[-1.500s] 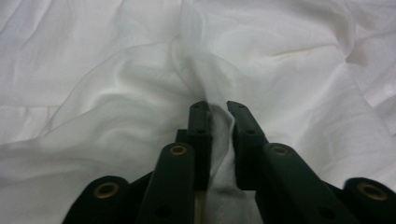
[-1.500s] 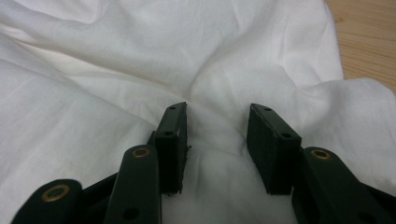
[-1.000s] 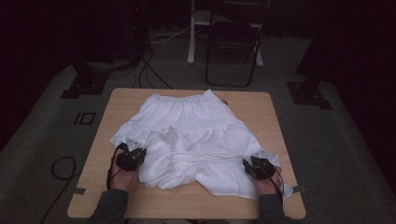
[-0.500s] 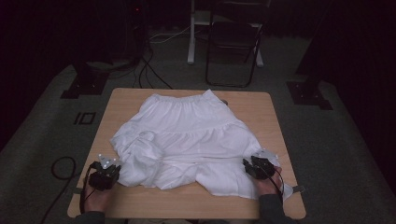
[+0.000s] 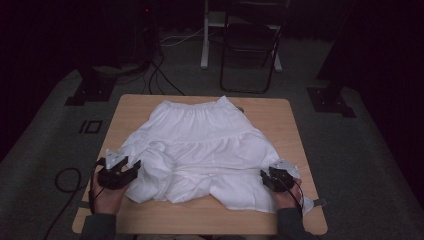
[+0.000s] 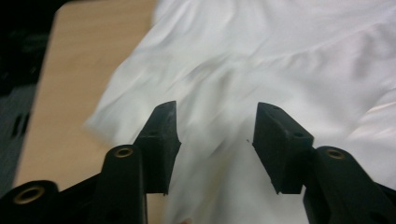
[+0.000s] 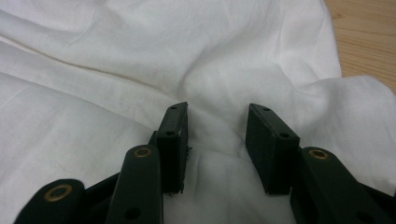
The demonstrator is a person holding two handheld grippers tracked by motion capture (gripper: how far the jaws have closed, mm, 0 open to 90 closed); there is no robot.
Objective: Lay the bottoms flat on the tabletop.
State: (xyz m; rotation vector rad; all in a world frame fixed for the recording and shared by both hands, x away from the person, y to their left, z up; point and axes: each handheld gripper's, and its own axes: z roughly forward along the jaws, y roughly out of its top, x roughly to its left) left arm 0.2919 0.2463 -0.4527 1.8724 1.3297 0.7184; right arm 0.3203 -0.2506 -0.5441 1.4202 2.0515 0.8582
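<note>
Across the middle of the high view, on the wooden counter (image 5: 280, 120), a white tiered skirt (image 5: 200, 145) lies spread, waistband at top, hem bunched toward the bottom. It looks light, limp and apt to wrinkle; best taken by hem corners. Left tongs (image 5: 131, 170), at lower left, have just been opening, nothing pinched. Right tongs (image 5: 263, 177) stand half open over cloth, gripping nothing.

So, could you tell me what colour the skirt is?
Plain white skirt; clearest in the right gripper view.
</note>
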